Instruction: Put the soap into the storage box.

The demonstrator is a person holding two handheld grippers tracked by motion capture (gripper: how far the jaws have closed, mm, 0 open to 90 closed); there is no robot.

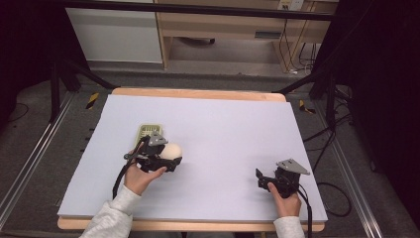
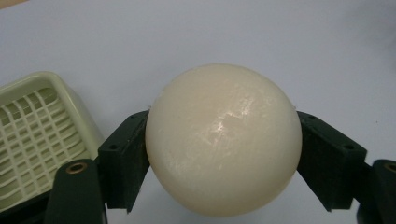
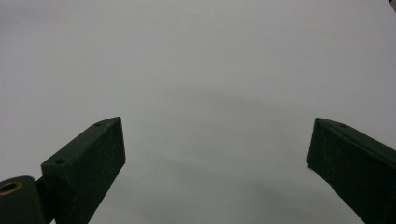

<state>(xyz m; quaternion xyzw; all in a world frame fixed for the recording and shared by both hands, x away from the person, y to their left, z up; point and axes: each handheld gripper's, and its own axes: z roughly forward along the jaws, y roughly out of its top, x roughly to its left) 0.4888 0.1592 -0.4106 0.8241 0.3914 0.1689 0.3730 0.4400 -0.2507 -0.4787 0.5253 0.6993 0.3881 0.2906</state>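
Clearly, your left gripper (image 2: 223, 158) had its two black jaws pressed against opposite sides of the cream ball (image 2: 223, 140), clamping it roughly across its widest part, with only a small patch of each pad touching the smooth, glossy curve. In the high view that ball (image 1: 172, 150) sat in the left gripper (image 1: 171, 159) at the near-left part of the pale mat (image 1: 233, 134), and I could not tell whether it rested on the mat or was lifted just off it. Just beside it, on the far-left side, lay the pale green slotted tray (image 1: 147, 132), its grid visible at the left edge of the left gripper view (image 2: 32, 140). Your right gripper (image 1: 262, 182) stood well apart at the near right, its jaws spread wide over bare mat with nothing between them (image 3: 217, 154).

The risk, as I judged it, was the ball squirting out: a round, slick surface held on two flat pads could slip forward if you tilted or squeezed unevenly, then roll across the mat towards an edge. A hurried swing could also knock it against the tray's rim.
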